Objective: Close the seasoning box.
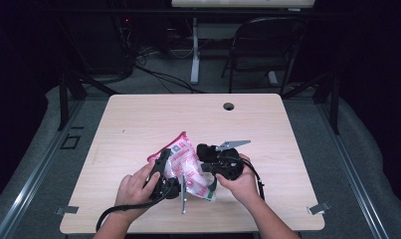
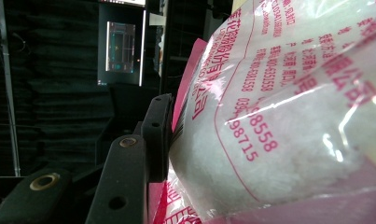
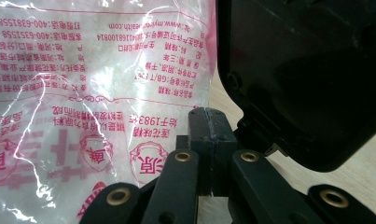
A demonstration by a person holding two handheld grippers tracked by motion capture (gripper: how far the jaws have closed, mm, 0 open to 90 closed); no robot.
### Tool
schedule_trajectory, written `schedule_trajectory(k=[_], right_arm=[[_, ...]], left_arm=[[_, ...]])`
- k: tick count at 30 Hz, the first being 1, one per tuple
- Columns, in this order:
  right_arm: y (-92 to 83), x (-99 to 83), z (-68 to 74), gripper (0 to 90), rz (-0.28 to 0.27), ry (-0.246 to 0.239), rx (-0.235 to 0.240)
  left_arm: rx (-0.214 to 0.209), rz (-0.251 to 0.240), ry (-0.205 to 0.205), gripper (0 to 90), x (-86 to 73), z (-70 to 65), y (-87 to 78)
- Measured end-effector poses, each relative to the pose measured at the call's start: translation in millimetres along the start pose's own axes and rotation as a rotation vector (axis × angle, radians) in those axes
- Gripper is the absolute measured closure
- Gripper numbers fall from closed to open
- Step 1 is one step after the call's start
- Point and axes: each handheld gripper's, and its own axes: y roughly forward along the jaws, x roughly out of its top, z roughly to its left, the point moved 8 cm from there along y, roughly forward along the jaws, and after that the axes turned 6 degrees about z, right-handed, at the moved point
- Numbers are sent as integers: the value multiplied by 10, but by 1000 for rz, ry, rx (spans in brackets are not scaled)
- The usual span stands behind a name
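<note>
High view: bag (image 1: 188, 167) half behind grippers.

Seen along the left gripper (image 2: 176, 140), one black jaw rises from six o'clock toward the centre, its flat pad pressed against the side of a clear plastic bag (image 2: 288, 116). The bag spreads from twelve o'clock round to five o'clock and bulges with white, grainy contents. Pink print, digits and a curved pink line run across its film, and a solid pink edge shows at its rim by the pad and along its bottom at five o'clock. Two brass-ringed pivots sit on the jaw's links near seven o'clock. At eleven o'clock, far behind, a lit window-like panel (image 2: 124, 46) glows among dark curtains (image 2: 50, 93).
</note>
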Motion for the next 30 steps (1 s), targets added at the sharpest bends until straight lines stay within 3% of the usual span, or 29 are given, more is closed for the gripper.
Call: schedule_trajectory(k=[10, 30], right_arm=[[7, 11, 6, 900, -22, -21, -32], [27, 21, 7, 900, -30, -14, -30]], left_arm=[[4, -4, 2, 615, 9, 6, -11], [13, -6, 19, 615, 38, 29, -13]])
